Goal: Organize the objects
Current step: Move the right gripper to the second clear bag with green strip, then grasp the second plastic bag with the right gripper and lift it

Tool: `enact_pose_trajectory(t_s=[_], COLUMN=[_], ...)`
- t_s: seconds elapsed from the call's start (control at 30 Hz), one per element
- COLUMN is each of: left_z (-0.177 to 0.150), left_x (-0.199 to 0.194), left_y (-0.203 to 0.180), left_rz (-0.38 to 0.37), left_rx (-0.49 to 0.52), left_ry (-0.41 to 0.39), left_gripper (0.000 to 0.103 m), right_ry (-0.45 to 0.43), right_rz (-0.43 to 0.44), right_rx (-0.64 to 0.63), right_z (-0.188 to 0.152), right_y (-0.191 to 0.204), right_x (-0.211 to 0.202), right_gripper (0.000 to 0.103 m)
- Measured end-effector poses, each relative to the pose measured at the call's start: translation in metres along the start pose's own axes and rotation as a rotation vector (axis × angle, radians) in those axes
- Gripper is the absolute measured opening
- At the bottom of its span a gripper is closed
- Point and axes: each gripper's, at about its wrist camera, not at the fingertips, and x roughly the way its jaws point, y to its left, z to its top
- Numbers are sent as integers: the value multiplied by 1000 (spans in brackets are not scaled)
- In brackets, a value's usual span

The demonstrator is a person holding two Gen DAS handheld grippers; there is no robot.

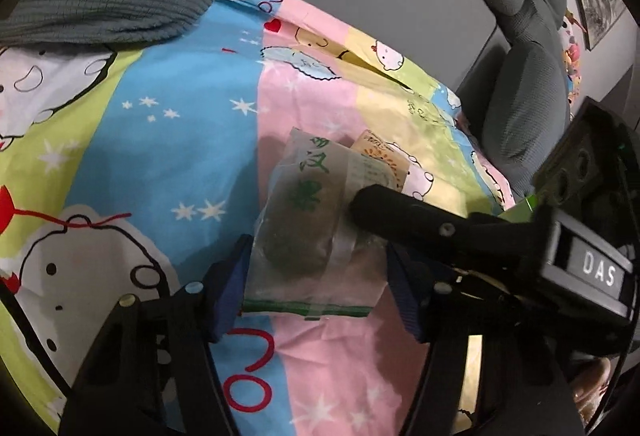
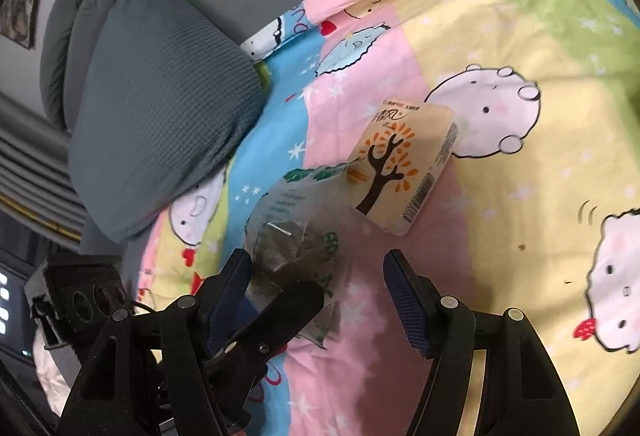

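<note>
On a cartoon-print bedsheet (image 1: 168,156), the left gripper (image 1: 316,288) straddles a crinkly clear snack bag (image 1: 308,220) beside a tissue pack (image 2: 404,172), pads seemingly touching its soft, slippery edges, while the right gripper (image 2: 316,300) hovers spread; the firmer dark lump inside looks the better hold.

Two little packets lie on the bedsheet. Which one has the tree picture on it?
The tissue packet, cream with a dark tree and orange leaves. The other, a clear plastic bag with green print and something dark inside, partly overlaps it and sits nearer the grippers.
</note>
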Motion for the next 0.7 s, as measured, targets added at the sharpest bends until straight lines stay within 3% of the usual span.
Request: enact_pose_trajectory(t_s=[0.27,0.7], left_z=[-2,-3], left_x=[-7,-56], left_y=[-22,-75], left_rz=[30,-16], left_rx=[98,260], left_ry=[-35,-196], left_gripper=[60,60], right_ry=[-36,-238], right_rz=[41,115], right_rx=[-43,-114], right_z=[-4,-22], right_y=[10,36], right_x=[-9,-85], right_gripper=[58,58])
